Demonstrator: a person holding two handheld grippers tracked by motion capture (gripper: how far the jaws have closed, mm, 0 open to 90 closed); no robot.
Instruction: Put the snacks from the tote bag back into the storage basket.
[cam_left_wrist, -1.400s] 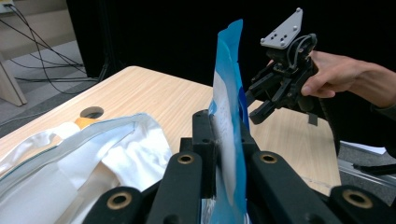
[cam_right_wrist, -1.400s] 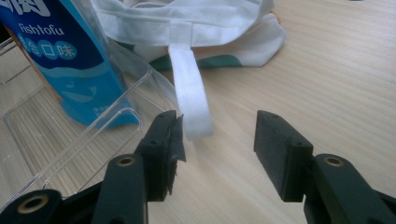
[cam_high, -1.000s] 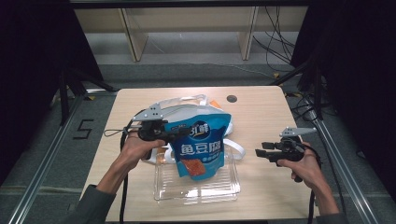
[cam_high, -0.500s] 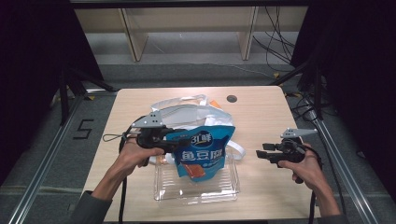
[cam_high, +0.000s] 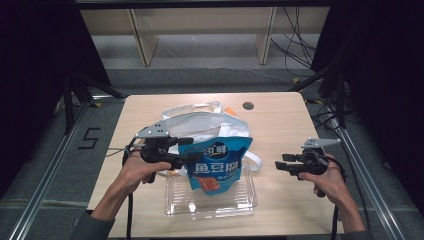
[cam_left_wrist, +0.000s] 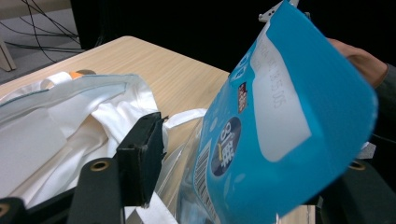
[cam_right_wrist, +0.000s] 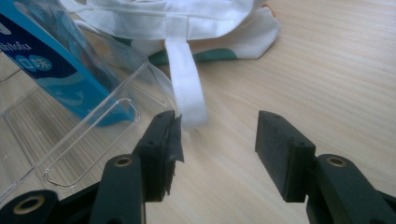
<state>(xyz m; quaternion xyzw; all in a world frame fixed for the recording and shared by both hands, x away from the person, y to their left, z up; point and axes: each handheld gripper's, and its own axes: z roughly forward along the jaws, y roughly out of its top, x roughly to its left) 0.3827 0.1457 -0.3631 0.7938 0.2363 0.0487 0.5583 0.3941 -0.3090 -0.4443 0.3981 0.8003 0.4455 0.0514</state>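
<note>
Blue pouch (cam_high: 219, 164) pinched upright by left gripper (cam_high: 186, 158) over clear tray (cam_high: 210, 206). Right gripper (cam_high: 280, 165) jaws spread, nothing held, beside white bag strap (cam_right_wrist: 187, 88).

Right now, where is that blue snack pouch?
In the high view the blue snack pouch stands mid-table over the clear plastic tray, held by the left gripper, with the white tote bag just behind.

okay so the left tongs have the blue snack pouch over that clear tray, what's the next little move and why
Probably lift the blue pouch a little higher, clear of the clear tray, then carry it toward the white tote bag behind. The left tongs grip its edge, its lower end still hangs within the tray walls, and the right tongs wait open beside the bag's strap.
</note>
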